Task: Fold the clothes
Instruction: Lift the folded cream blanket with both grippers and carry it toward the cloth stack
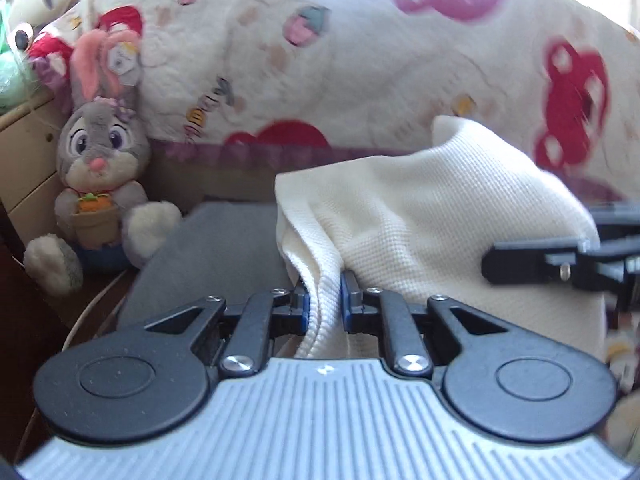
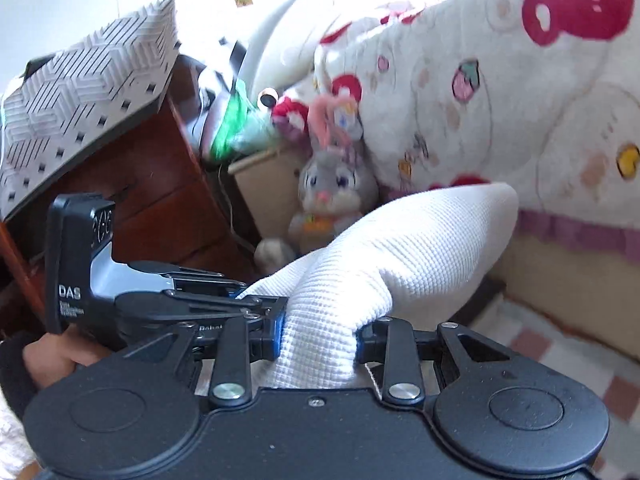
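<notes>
A cream waffle-knit garment point(image 1: 432, 216) hangs bunched in the air between both grippers. My left gripper point(image 1: 323, 300) is shut on a folded edge of it, above a grey surface point(image 1: 224, 248). My right gripper point(image 2: 318, 336) is shut on a thick bunch of the same garment point(image 2: 400, 248). The right gripper's fingers point(image 1: 532, 260) reach in from the right in the left wrist view, against the cloth. The left gripper point(image 2: 176, 300) shows at the left in the right wrist view, close beside the right one, held by a hand.
A grey plush rabbit point(image 1: 100, 184) sits at the left against a quilt with red prints point(image 1: 360, 60). A dark wooden cabinet point(image 2: 152, 196) with a patterned box point(image 2: 80, 92) on top stands left. A checked floor mat point(image 2: 540, 352) lies at lower right.
</notes>
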The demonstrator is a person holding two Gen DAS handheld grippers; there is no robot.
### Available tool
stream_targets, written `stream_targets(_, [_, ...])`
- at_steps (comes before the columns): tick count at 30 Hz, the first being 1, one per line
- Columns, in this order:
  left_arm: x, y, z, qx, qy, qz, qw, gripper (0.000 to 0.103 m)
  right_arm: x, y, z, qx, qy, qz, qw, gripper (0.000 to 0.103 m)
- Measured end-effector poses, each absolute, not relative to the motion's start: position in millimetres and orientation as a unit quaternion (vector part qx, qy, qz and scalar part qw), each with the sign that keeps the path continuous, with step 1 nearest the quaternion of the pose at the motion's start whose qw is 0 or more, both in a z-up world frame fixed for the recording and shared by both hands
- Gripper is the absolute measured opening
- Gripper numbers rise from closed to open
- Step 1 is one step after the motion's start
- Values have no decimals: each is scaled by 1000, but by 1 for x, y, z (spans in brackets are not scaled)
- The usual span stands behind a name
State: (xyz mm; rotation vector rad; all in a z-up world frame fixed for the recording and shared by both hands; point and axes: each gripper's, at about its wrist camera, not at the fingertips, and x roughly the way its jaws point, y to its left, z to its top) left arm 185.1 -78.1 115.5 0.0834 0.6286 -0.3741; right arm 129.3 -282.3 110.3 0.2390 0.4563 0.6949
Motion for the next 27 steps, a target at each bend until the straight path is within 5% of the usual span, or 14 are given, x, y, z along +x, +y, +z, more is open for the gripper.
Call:
stream_targets(7, [266, -49, 154, 63, 300, -134, 942, 12, 215, -263, 93, 251, 213, 344, 879, 35])
stream_targets(8, [282, -46, 156, 74, 308, -126, 940, 12, 231, -259, 85, 283, 219, 346, 867, 41])
stream_targets(13, [384, -3, 71, 122, 447, -66, 884, 14, 307, -237, 17, 363, 314, 313, 820, 51])
stream_targets(16, [380, 9, 47, 109, 432, -78, 892, 14, 300, -246, -15, 383, 323, 319, 804, 54])
stream_targets(20, [372, 17, 48, 93, 416, -94, 900, 14, 289, -259, -25, 409, 320, 357, 776, 74])
stream_targets(27, [350, 26, 56, 77, 385, -90, 915, 26, 279, -242, -23, 394, 370, 355, 763, 80])
